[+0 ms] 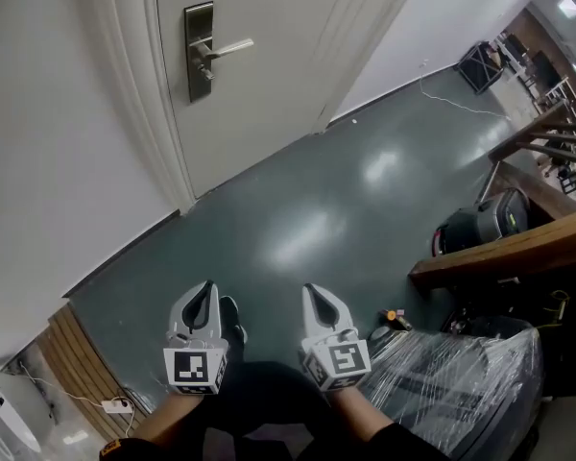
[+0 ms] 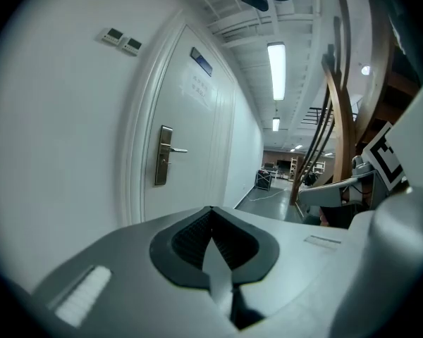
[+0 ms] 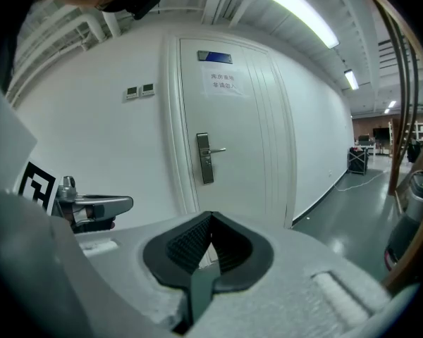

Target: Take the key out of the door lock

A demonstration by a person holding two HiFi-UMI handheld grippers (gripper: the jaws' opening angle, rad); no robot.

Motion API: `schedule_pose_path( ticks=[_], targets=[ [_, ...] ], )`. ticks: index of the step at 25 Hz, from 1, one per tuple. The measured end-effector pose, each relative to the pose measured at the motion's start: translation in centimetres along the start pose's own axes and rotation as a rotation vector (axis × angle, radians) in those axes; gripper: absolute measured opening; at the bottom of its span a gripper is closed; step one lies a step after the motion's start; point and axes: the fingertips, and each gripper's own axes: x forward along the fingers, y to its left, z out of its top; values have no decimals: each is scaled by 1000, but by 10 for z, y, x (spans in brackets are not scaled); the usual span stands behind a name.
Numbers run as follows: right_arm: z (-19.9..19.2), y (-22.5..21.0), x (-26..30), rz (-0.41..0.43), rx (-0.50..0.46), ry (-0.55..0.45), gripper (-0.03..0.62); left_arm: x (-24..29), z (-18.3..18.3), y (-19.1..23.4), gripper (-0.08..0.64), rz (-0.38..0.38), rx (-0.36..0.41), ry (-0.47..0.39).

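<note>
A white door [image 1: 269,56] with a metal lock plate [image 1: 199,51] and lever handle [image 1: 227,48] stands far ahead at the upper left. A small knob-like thing sits on the plate under the lever; I cannot make out a key. The plate also shows in the left gripper view [image 2: 163,155] and the right gripper view [image 3: 205,158]. My left gripper [image 1: 208,285] and right gripper [image 1: 309,288] hang side by side low over the floor, far from the door. Both are shut and hold nothing, their ribbed pads pressed together [image 2: 211,213] [image 3: 210,218].
Dark green floor [image 1: 317,219] runs between me and the door. A wooden stair rail [image 1: 509,248], a black machine [image 1: 480,224] and a plastic-wrapped object [image 1: 461,373] crowd the right. Wooden slats [image 1: 77,358] and a power strip [image 1: 115,406] lie at the lower left.
</note>
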Motion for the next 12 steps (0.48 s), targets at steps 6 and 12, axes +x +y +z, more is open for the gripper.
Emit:
schedule_pose_path(
  ticks=[6,12],
  targets=[
    [45,1,58,7,-62,-4,-8,61,37,38,15,-3,-26,-62],
    [85,8,100,23,-98,-59,-8,85,70,67,15,3,-19,-115]
  ],
)
